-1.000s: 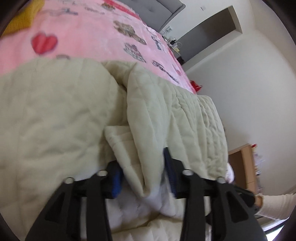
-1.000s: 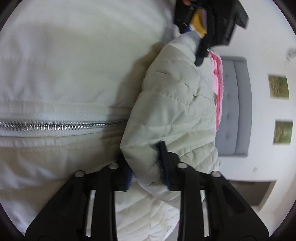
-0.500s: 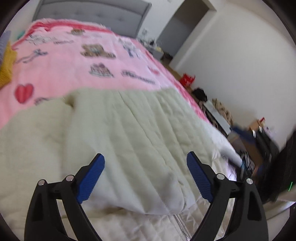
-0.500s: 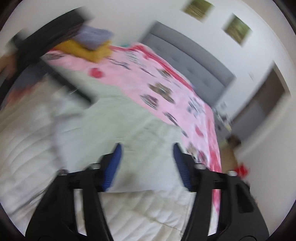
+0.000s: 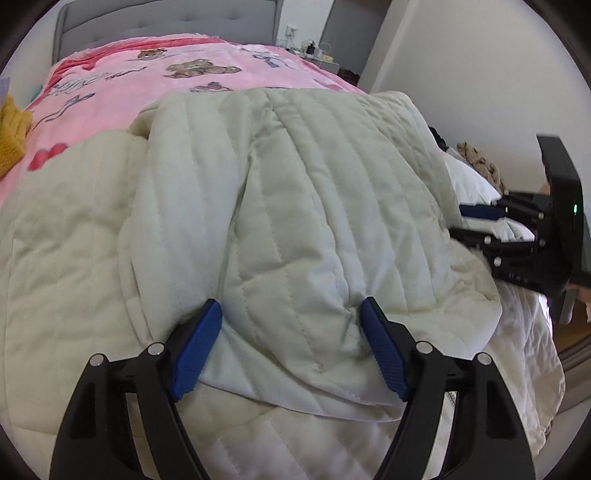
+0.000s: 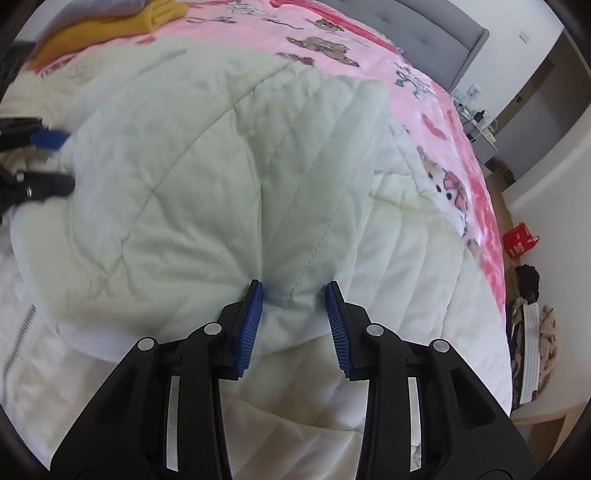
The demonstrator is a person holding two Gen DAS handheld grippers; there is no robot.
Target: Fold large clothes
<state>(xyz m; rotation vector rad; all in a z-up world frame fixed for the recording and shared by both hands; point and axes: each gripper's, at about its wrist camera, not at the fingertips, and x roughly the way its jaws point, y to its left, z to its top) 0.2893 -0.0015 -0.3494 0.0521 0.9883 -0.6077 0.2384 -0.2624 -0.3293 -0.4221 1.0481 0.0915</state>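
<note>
Cream quilted jacket [image 5: 295, 206] spread on bed over pink teddy-print blanket [image 5: 155, 70]; padded, stitched in channels, folded panel lying over lower layer, zipper [image 6: 18, 332] at left edge in right view. Left gripper [image 5: 291, 321]: jaws closing, wide, folded edge bulging between blue pads. Right gripper [image 6: 294, 295]: jaws closing, pads pinching puckered fold. Yellow folded cloth [image 6: 107, 22] far left on blanket.

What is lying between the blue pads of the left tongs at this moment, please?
A folded, puffy section of the cream quilted coat bulges between the left tongs, whose jaws are closing; the left wrist view shows it, the fabric filling the gap.
</note>
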